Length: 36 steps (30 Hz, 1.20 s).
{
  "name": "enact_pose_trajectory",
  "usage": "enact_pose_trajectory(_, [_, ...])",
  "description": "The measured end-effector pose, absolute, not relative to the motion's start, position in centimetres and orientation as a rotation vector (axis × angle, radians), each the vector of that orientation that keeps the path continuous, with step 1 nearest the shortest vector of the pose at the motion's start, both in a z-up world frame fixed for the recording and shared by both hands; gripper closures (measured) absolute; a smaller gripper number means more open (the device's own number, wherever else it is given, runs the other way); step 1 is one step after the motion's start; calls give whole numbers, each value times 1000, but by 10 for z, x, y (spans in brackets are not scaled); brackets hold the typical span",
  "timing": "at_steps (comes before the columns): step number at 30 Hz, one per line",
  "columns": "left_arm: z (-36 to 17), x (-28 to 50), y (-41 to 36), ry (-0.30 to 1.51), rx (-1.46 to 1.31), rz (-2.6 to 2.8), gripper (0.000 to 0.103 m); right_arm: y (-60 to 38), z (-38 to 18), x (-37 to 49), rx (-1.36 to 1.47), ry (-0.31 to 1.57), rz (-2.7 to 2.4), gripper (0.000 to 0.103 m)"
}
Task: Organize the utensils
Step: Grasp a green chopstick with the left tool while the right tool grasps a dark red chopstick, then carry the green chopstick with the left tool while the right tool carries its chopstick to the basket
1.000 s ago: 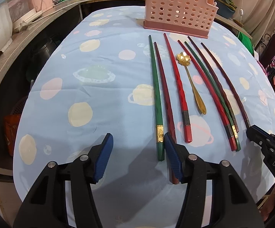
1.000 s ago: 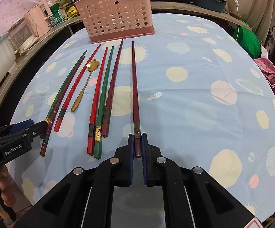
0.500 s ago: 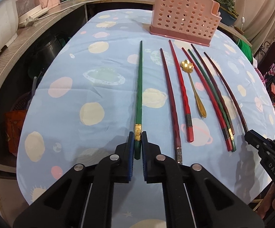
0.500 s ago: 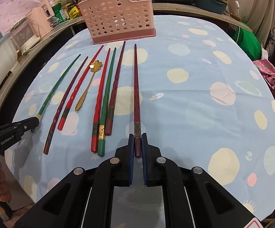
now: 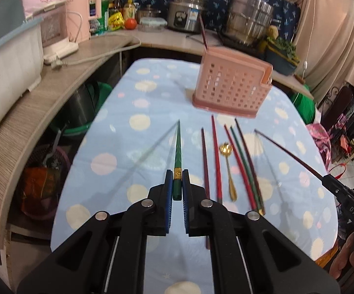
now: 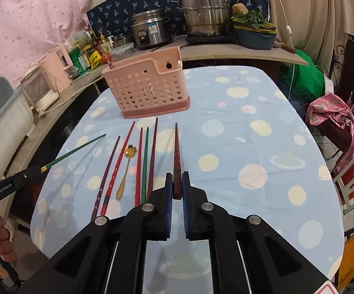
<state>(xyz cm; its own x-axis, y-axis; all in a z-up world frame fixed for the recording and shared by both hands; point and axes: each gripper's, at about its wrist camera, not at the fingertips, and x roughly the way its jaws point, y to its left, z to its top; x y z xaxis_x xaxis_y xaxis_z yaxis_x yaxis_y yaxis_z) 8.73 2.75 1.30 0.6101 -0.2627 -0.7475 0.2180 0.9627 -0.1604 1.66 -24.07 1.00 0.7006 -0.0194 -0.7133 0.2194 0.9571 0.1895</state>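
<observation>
My left gripper (image 5: 177,186) is shut on a green chopstick (image 5: 177,147), held above the table with its tip toward the pink holder (image 5: 230,88). My right gripper (image 6: 177,186) is shut on a dark red chopstick (image 6: 177,152), also lifted and pointing at the holder (image 6: 147,90). Each gripper shows in the other's view: the right one (image 5: 328,180) with its chopstick (image 5: 287,150), the left one (image 6: 33,171) with its chopstick (image 6: 76,150). Several chopsticks (image 5: 216,156) and a gold spoon (image 5: 228,166) lie in a row on the tablecloth. One chopstick (image 5: 202,31) stands in the holder.
The table has a blue spotted cloth (image 6: 250,147). A counter (image 5: 54,78) curves around the left and back with pots (image 6: 201,17), a rice cooker (image 6: 150,31) and bottles. Buckets (image 5: 83,103) stand under it. A chair with pink cloth (image 6: 333,120) is on the right.
My left gripper closed on the green chopstick and lifted it. Both grippers have risen and tilted up, carrying their chopsticks off the table toward the holder.
</observation>
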Motion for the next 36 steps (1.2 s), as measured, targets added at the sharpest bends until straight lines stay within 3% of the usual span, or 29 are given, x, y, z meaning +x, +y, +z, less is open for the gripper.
enact_pose_trajectory(36, [233, 225, -29, 444, -158, -356, 96, -313, 195, 150, 417, 310, -43, 96])
